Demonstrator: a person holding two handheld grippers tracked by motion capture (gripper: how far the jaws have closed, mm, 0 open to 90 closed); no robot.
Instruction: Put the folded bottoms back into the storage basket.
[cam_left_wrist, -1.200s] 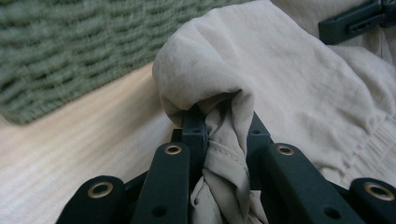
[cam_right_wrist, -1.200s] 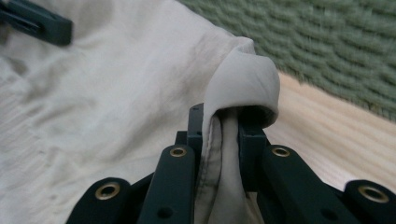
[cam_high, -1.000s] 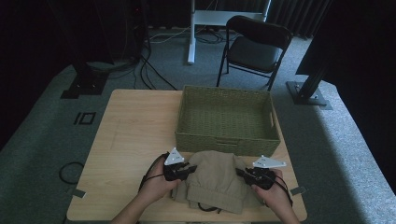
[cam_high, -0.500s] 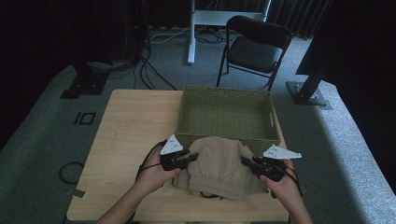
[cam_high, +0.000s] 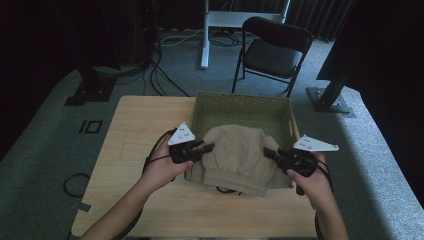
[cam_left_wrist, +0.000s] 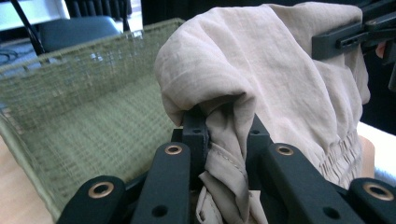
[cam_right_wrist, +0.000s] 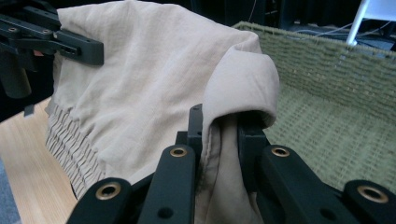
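A beige folded garment (cam_high: 235, 157) with a gathered elastic band hangs above the wooden table (cam_high: 130, 135), stretched between both grippers. My left gripper (cam_high: 209, 147) is shut on the garment's left edge, and cloth (cam_left_wrist: 224, 140) bunches between its jaws in the left gripper view. On the other side my right gripper (cam_high: 268, 153) is shut on the right edge, with a fold of fabric (cam_right_wrist: 224, 135) pinched between its jaws. Just beyond the garment stands an olive woven basket (cam_high: 240, 107), whose mesh wall (cam_left_wrist: 84, 70) shows in the left gripper view and its floor (cam_right_wrist: 336, 126) in the right gripper view.
A black folding chair (cam_high: 272, 52) stands on the grey carpet behind the table. A white desk leg (cam_high: 205, 35) and cables lie farther back. A black stand base (cam_high: 330, 97) sits to the right of the table, another (cam_high: 90, 90) to the left.
Both grippers have risen with the garment, lifting it off the tabletop and carrying it toward the basket's near rim. The garment now hangs spread between them.
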